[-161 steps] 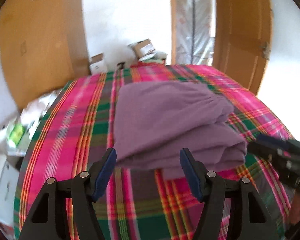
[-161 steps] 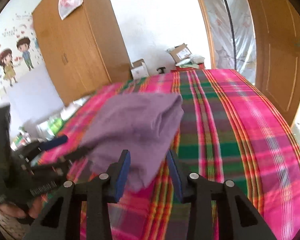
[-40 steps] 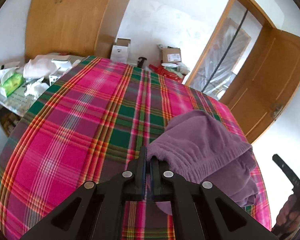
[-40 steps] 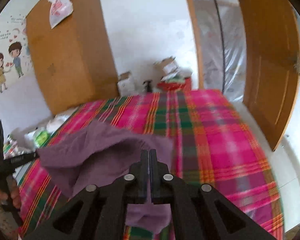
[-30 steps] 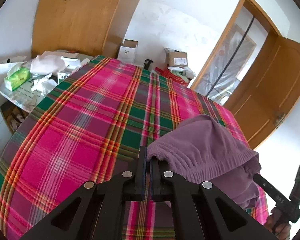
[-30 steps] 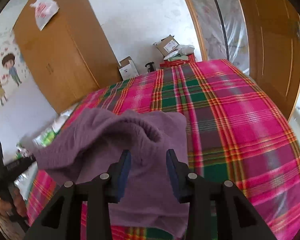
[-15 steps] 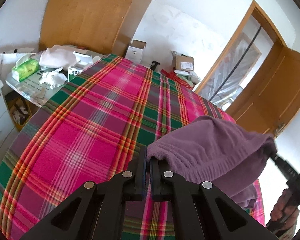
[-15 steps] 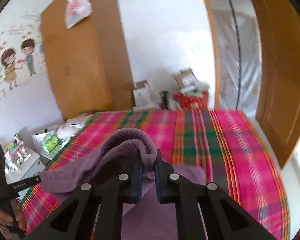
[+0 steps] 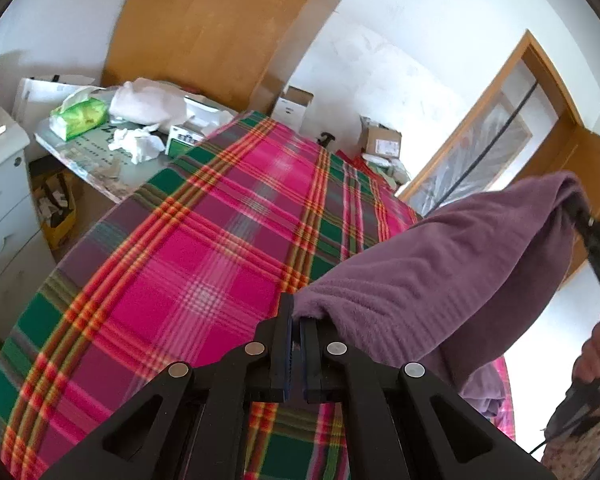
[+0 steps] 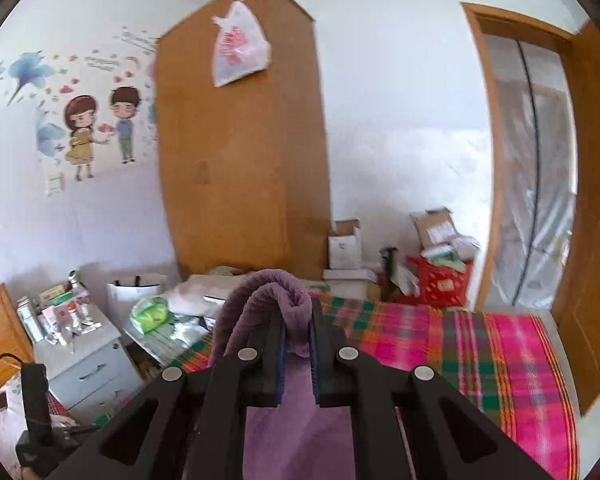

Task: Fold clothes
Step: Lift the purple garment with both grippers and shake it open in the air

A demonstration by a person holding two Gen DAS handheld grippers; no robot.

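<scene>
Both grippers pinching the purple garment (image 9: 440,272), lifted off the bed.
We see the left gripper (image 9: 296,324) with fingers clamped on one fleece edge, the right gripper (image 10: 298,332) with fingers closed on a bunched fold. Cloth spans between them above the plaid bedspread (image 9: 204,248); beyond that, a cluttered worktop (image 9: 100,160), then the wardrobe (image 10: 236,152).

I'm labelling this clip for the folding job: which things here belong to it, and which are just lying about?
Part of the job:
purple garment
left gripper, shut on it
right gripper, shut on it
plaid bedspread

Lying about:
green tissue pack
cardboard boxes
plastic bag on the wardrobe
</scene>
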